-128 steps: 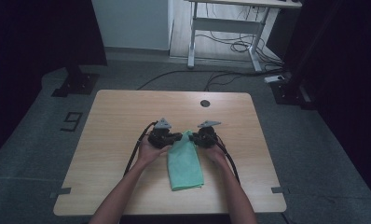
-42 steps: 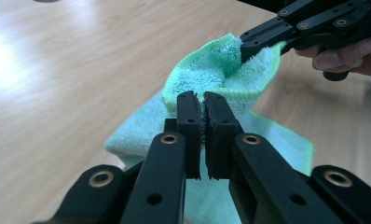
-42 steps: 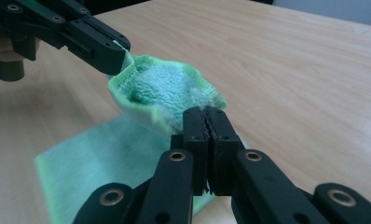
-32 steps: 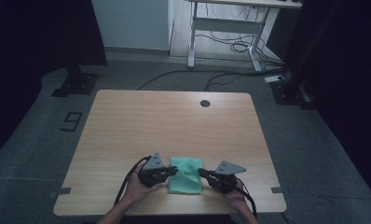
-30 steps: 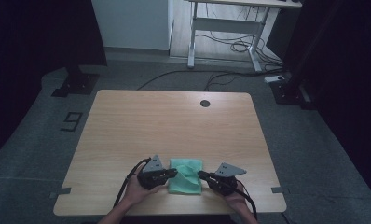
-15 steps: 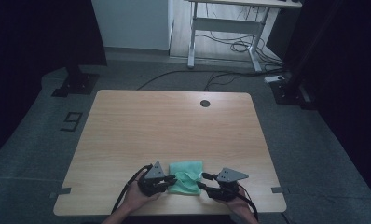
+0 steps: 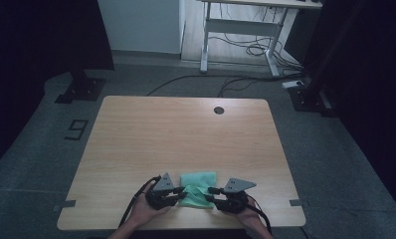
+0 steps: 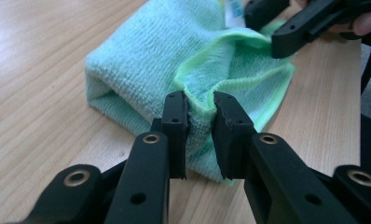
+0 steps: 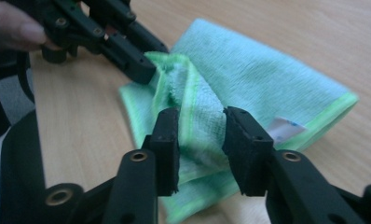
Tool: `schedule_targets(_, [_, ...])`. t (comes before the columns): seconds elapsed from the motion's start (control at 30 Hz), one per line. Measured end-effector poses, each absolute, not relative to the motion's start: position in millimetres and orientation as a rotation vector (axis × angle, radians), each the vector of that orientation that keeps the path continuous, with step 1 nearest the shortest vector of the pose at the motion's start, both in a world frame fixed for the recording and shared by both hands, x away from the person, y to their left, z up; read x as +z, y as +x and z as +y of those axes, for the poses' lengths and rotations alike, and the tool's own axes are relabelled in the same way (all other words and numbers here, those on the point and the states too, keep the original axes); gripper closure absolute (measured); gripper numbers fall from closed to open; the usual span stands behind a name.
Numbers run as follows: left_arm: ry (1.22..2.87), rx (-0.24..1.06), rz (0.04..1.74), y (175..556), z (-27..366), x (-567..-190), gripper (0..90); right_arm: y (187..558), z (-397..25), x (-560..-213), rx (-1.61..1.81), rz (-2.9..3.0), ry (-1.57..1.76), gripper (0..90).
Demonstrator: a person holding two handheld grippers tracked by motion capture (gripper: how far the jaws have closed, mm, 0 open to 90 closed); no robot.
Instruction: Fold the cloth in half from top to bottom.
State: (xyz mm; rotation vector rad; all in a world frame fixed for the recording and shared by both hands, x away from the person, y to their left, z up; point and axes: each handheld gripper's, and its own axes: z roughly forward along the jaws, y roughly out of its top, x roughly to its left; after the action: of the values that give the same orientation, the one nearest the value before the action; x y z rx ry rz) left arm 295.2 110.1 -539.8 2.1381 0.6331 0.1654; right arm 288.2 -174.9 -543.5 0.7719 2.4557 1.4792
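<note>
A teal-green microfibre cloth (image 7: 199, 179) lies folded near the front edge of the wooden table (image 7: 186, 134). My left gripper (image 7: 180, 192) holds its near left part and my right gripper (image 7: 210, 194) its near right part. In the left gripper view the jaws (image 8: 201, 100) are shut on a raised fold of the cloth (image 8: 151, 56), with the right gripper (image 8: 286, 28) at the top right. In the right gripper view the jaws (image 9: 202, 116) pinch a thick ridge of the cloth (image 9: 267, 79), and the left gripper (image 9: 127, 56) grips the same ridge farther off.
A dark round hole (image 7: 218, 110) sits near the table's far edge. Both hands are at the table's front edge. A white desk frame (image 7: 236, 30) with cables stands on the floor beyond the table.
Both grippers have come from mid-table to the front edge, drawing the cloth's far end over itself so it lies shorter. Over the last second they crept slightly nearer.
</note>
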Motion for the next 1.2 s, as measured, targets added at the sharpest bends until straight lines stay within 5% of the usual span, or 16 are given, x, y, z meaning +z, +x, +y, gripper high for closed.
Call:
schedule_targets(0.37, [2.059,0.16,0.626,295,118,-524,63.9,279,-173,-550,1.452,2.496,0.777,59.9])
schedule_targets(1.2, [2.132,0.142,0.668,343,80,-530,65.1,293,-176,-520,1.515,2.377,0.797,49.0])
